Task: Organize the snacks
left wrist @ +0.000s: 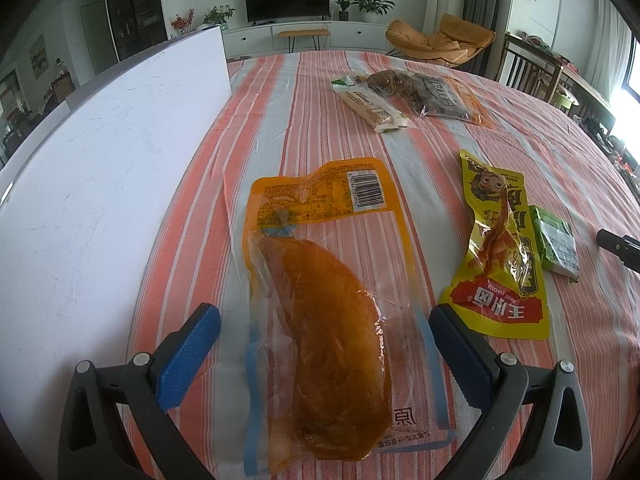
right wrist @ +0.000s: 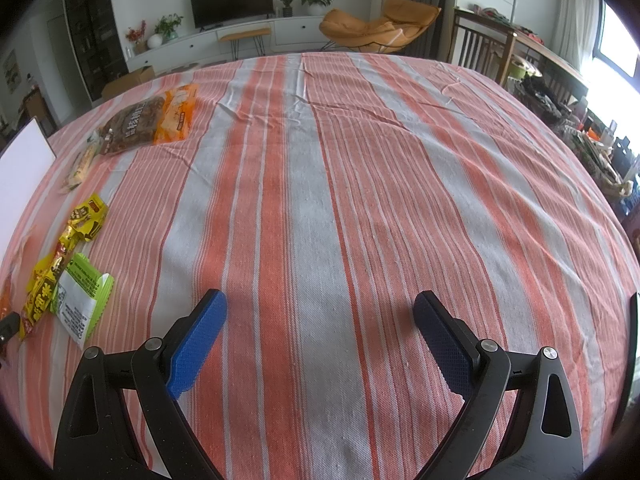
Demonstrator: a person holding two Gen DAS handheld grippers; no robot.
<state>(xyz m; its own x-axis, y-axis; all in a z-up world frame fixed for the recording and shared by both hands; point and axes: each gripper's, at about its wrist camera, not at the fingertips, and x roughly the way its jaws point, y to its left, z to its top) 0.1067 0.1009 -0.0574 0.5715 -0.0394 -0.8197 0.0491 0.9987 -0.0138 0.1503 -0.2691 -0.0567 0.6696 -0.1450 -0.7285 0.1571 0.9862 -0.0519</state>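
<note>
Orange-and-grey striped cloth [right wrist: 312, 208] covers the worktop in both views.

Left tool [left wrist: 325, 322]: blue-padded fingers [left wrist: 192, 354] spread wide apart, 1 either side of a clear-and-orange chicken pack [left wrist: 320, 320]. Pack lies flat on the cloth, barcode end pointing away from the camera, meat end nearest. Can't tell from this angle whether either pad touches the film; nothing is clamped.

Just right of that pack: yellow snack pouch [left wrist: 502, 248] w/ cartoon face, flat, red band at its near end. Touching its right side, partly tucked under it, is a green-and-white packet [left wrist: 558, 240]. Farther back on the cloth: a long pale wrapper bar [left wrist: 372, 106] and a dark-filled bag [left wrist: 432, 94] w/ orange edge, the 2 overlapping. White board [left wrist: 108, 168] stands along the left side of the worktop, near the chicken pack but apart from it.

Right tool [right wrist: 320, 332]: fingers [right wrist: 198, 340] also wide apart, holding nothing, over bare striped cloth, well apart from all snacks. In its view the yellow pouch [right wrist: 60, 256] and green-and-white packet [right wrist: 82, 300] sit at far left, touching; the dark-filled bag [right wrist: 136, 128] and pale bar [right wrist: 82, 164] lie farther back left. A black tip of the right tool shows at the right edge of the left view [left wrist: 618, 246], near the green-and-white packet.
</note>
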